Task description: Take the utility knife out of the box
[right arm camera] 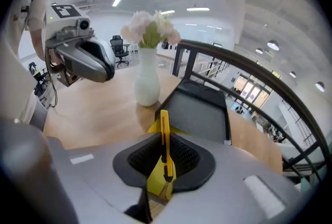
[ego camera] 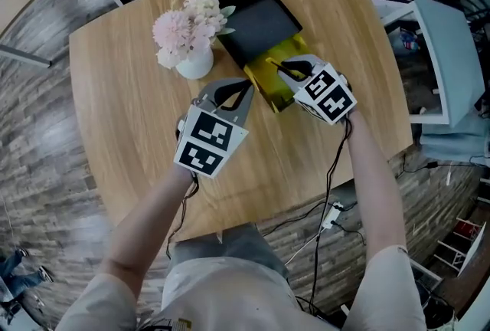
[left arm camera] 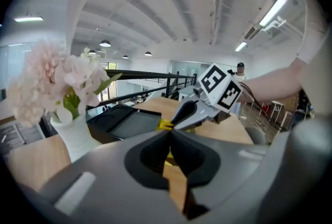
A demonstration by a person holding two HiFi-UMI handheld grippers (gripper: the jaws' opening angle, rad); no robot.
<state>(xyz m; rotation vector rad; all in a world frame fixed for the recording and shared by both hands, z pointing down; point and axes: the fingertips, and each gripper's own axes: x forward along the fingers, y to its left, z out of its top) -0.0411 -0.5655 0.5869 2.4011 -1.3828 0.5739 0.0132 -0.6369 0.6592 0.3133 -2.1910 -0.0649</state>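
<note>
The right gripper (ego camera: pixel 280 69) is clamped on the yellow utility knife (right arm camera: pixel 164 123). The knife is pinched edge-on between the pads, with its end sticking out past the jaw tips. It's held right over the yellow inner tray (ego camera: pixel 277 92), which is slid out of the black box (ego camera: pixel 256 15) near the tabletop's (ego camera: pixel 130 115) far edge. Whether the knife is fully clear of the tray can't really be told. The left gripper (ego camera: pixel 239 88) is held over the middle of the tabletop, jaws pressed together. A white vase (ego camera: pixel 194 63) of pink flowers (ego camera: pixel 186 27) is parked just left of the box.
</note>
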